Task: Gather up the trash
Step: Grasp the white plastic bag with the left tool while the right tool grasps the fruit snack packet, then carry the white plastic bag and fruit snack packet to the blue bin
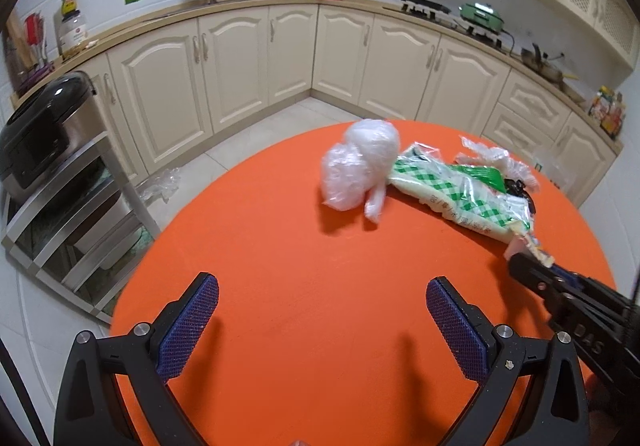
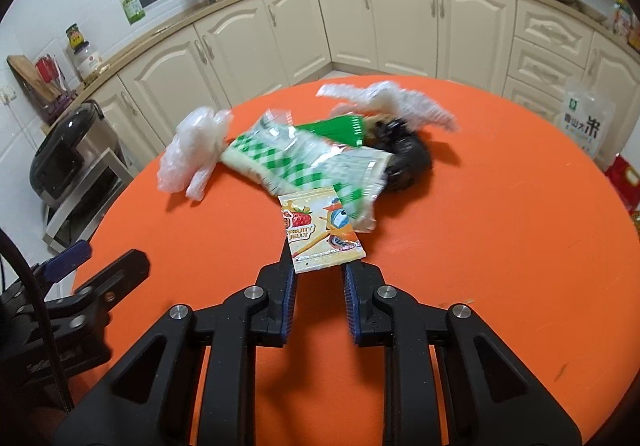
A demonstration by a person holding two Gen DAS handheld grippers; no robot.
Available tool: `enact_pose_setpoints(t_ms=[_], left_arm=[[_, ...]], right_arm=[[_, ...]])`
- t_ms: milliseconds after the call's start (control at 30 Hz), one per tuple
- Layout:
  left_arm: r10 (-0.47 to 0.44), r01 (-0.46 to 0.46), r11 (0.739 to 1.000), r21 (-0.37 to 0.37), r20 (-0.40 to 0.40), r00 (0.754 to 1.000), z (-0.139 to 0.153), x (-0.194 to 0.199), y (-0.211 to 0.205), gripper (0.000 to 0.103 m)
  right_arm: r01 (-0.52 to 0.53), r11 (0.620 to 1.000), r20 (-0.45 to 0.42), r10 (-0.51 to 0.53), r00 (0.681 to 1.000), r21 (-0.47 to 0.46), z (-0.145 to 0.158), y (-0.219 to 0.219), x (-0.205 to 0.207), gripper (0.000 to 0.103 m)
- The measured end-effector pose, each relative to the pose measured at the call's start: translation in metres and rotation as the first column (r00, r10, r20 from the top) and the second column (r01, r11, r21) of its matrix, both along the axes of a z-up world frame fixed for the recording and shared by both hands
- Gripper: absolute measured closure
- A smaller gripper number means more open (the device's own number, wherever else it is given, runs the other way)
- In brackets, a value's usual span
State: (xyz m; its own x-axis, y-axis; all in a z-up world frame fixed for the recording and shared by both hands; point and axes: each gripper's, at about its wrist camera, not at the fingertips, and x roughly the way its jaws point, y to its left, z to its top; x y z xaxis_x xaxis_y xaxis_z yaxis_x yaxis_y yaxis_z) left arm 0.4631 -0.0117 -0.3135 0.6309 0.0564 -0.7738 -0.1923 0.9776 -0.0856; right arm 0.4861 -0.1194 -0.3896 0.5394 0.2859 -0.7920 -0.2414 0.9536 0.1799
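Orange round worktop [image 1: 280, 246], trash clustered toward far side.

Left gripper [image 1: 322, 310]: jaws spread wide, nothing between, hovering above bare orange surface near the front edge. Blue pads [image 1: 188, 326] fully visible.

Right gripper [image 2: 318, 278]: jaws narrowed around the lower edge of a jelly sachet [image 2: 320, 234], "FRUITY JELLY" legible. Pad contact hidden behind the sachet, so firm clamp vs. just flanking: cannot tell. From left wrist view, only the tip of right gripper [image 1: 532, 270] seen, sachet mostly occluded, rest cut off at frame edge.

Pile beyond the sachet:
- green-checked plastic bag [image 2: 296, 162], overlapping sachet top edge; print on it too blurred to read
- crumpled clear plastic wad [image 1: 360, 166], touching the bag's left end
- dark crumpled item [image 2: 404, 158], partly under the bag, material unclear
- white frilly plastic [image 2: 392, 102], motion-blurred, behind the dark item
- green flat piece [image 2: 340, 130], half covered

Rice bag [image 2: 588, 126] off right edge of worktop, support not visible. Clear plastic scrap on floor [image 1: 160, 186].
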Motion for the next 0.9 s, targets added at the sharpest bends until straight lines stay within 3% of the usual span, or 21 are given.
enact_pose_setpoints(t_ms=[333,500,533,600,633,800,900], left_arm=[[-0.004,0.006,0.998,0.065,-0.027,1.0,-0.002,0.075,-0.014,0.001],[-0.019,0.023,0.996,0.082,-0.052,0.998,-0.017,0.116,-0.018,0.003],[-0.024,0.027,0.997,0.071,-0.049,0.998,-0.018,0.12,-0.018,0.009],[-0.044,0.044,0.999,0.006,-0.02,0.999,-0.02,0.126,-0.016,0.037],[-0.044,0.044,0.999,-0.001,-0.023,0.999,-0.02,0.129,-0.015,0.056],[-0.047,0.047,0.998,-0.038,0.003,0.999,-0.023,0.127,-0.011,0.06],[-0.028,0.028,0.999,-0.023,0.021,0.999,-0.02,0.113,-0.01,0.061]], right_arm=[[0.01,1.0,-0.016,-0.01,1.0,0.01,-0.001,-0.027,0.016,0.083],[0.014,1.0,-0.032,-0.014,0.999,0.008,-0.006,-0.032,0.026,0.083],[0.013,1.0,-0.031,-0.013,0.999,0.005,-0.006,-0.032,0.026,0.083],[0.011,1.0,-0.032,-0.011,0.999,-0.004,-0.007,-0.031,0.027,0.083],[0.012,1.0,-0.034,-0.012,0.999,-0.004,-0.007,-0.031,0.027,0.083],[0.028,1.0,-0.038,-0.028,0.999,-0.003,-0.008,-0.034,0.025,0.083],[0.037,0.999,-0.034,-0.038,0.999,-0.005,-0.006,-0.037,0.019,0.083]])
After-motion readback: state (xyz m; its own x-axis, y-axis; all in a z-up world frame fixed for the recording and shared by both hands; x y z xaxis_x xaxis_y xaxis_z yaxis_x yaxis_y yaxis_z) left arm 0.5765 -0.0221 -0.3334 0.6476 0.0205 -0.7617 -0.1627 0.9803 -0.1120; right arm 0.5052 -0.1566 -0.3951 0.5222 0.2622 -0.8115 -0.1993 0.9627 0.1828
